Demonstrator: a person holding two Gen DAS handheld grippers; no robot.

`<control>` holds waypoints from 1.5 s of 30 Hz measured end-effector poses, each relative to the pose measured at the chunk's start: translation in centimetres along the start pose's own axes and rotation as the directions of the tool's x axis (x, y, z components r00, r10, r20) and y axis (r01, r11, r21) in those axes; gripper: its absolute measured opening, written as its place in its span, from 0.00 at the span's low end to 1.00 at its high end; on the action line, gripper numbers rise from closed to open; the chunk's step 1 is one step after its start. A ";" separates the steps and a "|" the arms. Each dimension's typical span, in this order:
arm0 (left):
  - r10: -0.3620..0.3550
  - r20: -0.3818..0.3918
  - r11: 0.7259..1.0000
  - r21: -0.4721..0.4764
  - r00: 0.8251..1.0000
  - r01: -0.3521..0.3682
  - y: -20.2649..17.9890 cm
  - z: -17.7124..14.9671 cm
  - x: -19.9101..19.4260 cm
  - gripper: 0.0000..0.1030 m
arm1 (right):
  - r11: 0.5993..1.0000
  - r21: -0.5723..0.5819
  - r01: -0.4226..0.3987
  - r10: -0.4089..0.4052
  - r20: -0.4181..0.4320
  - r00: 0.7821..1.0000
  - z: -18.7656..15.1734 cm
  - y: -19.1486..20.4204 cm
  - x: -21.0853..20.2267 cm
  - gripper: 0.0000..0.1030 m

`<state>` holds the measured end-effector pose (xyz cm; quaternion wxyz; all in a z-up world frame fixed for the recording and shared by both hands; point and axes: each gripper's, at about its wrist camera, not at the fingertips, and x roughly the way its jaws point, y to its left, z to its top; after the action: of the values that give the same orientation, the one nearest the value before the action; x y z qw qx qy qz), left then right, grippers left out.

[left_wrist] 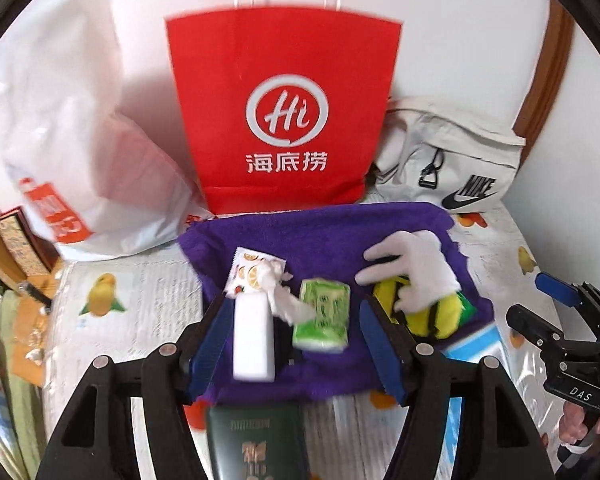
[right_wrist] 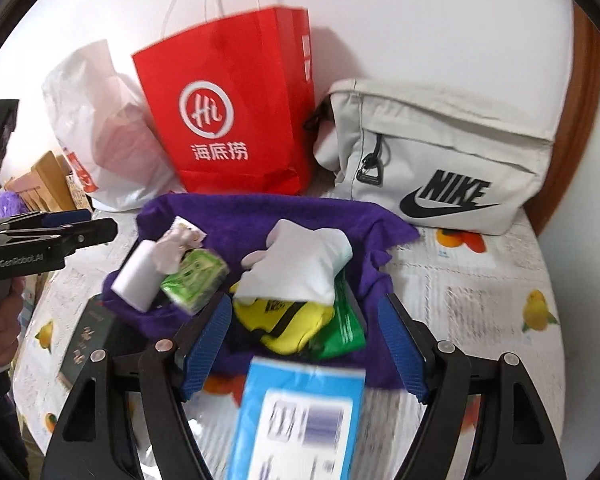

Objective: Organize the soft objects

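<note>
Left gripper (left_wrist: 300,340): I see it spread wide, holding nothing; white block (left_wrist: 253,336) and green pack (left_wrist: 323,314) sit between its fingers
Right gripper (right_wrist: 306,344): wide apart, nothing held; low centre of its frame
Glove (right_wrist: 296,266): white, centre frame, atop yellow item (right_wrist: 284,324)
Towel (left_wrist: 300,228): purple, under everything
Red bag (left_wrist: 284,116): upper centre, behind towel
Nike bag (right_wrist: 440,160): right of red bag
</note>
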<state>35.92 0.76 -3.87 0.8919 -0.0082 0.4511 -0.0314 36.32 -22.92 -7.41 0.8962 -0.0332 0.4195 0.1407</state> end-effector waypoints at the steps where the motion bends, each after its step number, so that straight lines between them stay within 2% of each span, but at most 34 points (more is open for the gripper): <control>1: 0.002 0.008 1.000 -0.003 1.000 -0.002 -0.1 -0.5 -1.1 0.63 | 1.000 0.001 0.008 -0.008 0.008 1.000 -0.4 0.4 -1.1 0.79; 9: 0.004 0.076 0.999 -0.034 0.997 -0.001 -0.7 -5.2 -8.9 0.77 | 1.000 0.020 0.017 -0.018 0.080 0.997 -3.3 2.7 -9.2 0.89; 12: 0.020 0.098 0.999 -0.047 0.995 -0.016 -0.8 -7.0 -11.3 0.83 | 0.999 0.015 0.041 -0.042 0.107 0.993 -4.6 3.7 -11.8 0.99; 17: 0.055 0.125 0.997 -0.054 0.991 -0.048 -1.4 -9.8 -14.5 0.96 | 0.997 0.019 0.071 -0.073 0.160 0.984 -7.0 5.0 -15.8 0.99; 21: 0.043 0.138 0.996 -0.082 0.990 -0.032 -1.5 -11.8 -16.5 0.96 | 0.997 0.053 0.063 -0.071 0.169 0.983 -8.8 5.2 -18.2 0.99; 24: 0.077 0.164 0.995 -0.076 0.984 -0.065 -1.9 -13.2 -17.9 0.96 | 0.996 0.075 0.049 -0.063 0.184 0.981 -10.2 5.2 -19.6 1.00; 30: 0.070 0.192 0.995 -0.087 0.979 -0.054 -2.6 -16.1 -20.4 0.96 | 0.991 0.083 0.103 -0.118 0.197 0.973 -13.1 5.6 -22.1 1.00; 34: 0.065 0.211 0.996 -0.071 0.975 -0.051 -3.0 -18.2 -21.7 0.96 | 0.991 0.087 0.101 -0.118 0.218 0.969 -14.9 5.8 -23.6 0.99; 45: 0.065 0.212 0.995 -0.081 0.975 -0.049 -2.8 -20.6 -22.5 0.96 | 0.990 0.099 0.101 -0.121 0.226 0.966 -17.6 6.0 -24.9 1.00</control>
<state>5.88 -0.28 2.15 0.9348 -0.0323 0.3534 0.0125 6.37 -25.93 0.52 0.9460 -0.0009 0.3153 0.0749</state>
